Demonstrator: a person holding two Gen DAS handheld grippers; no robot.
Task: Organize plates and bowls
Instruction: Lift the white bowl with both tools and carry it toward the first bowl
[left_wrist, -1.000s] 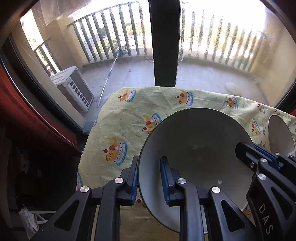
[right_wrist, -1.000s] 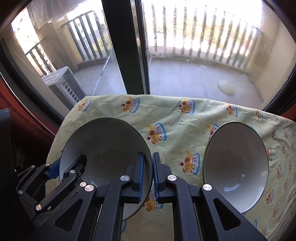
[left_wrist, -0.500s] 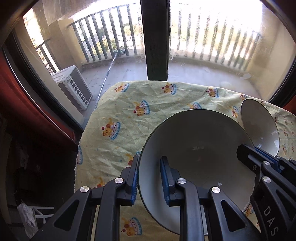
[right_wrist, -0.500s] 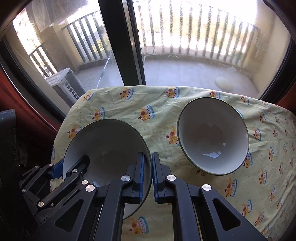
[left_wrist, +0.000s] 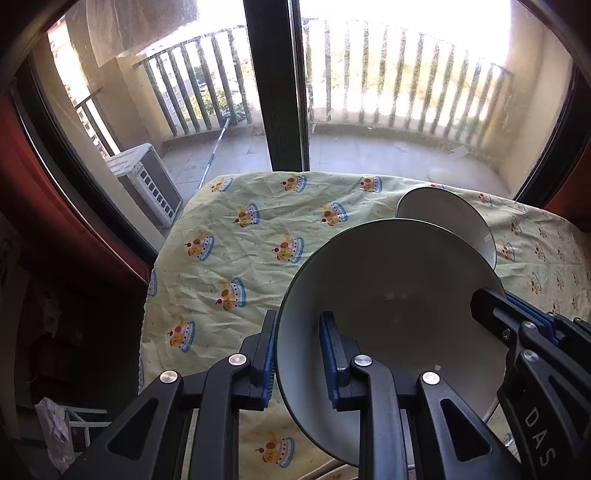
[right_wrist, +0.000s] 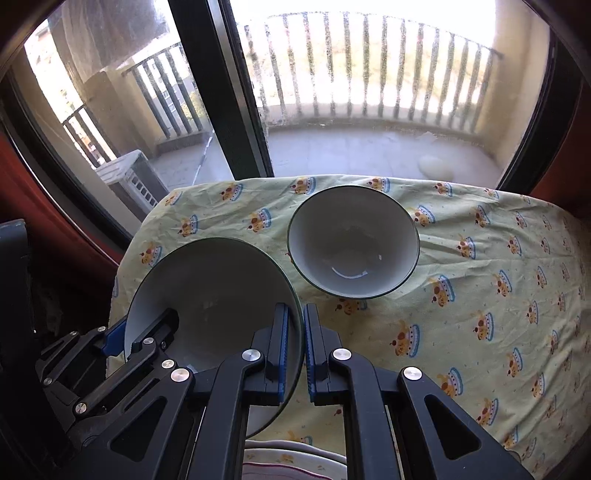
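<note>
A large white bowl with a dark green rim (left_wrist: 391, 295) hangs tilted above the table, held by both grippers. My left gripper (left_wrist: 297, 354) is shut on its left rim, and my right gripper (right_wrist: 294, 343) is shut on its right rim. Each wrist view also shows the other gripper: the right gripper (left_wrist: 506, 302) and the left gripper (right_wrist: 142, 325). A second, smaller white bowl with a green rim (right_wrist: 354, 243) stands upright on the tablecloth, just beyond and to the right of the held bowl (right_wrist: 214, 291). In the left wrist view this second bowl (left_wrist: 443, 218) is partly hidden behind the held one.
The table wears a yellow cloth with a cake print (right_wrist: 480, 295). A white plate with a pink band (right_wrist: 288, 461) lies at the near edge under my right gripper. Behind the table are a window frame (left_wrist: 277, 92), a balcony and an air-conditioner unit (left_wrist: 147, 184). The table's left edge drops off.
Both grippers have carried the held bowl up and to the right, toward the second bowl, which has slid left in both views. Both grips are unchanged.
</note>
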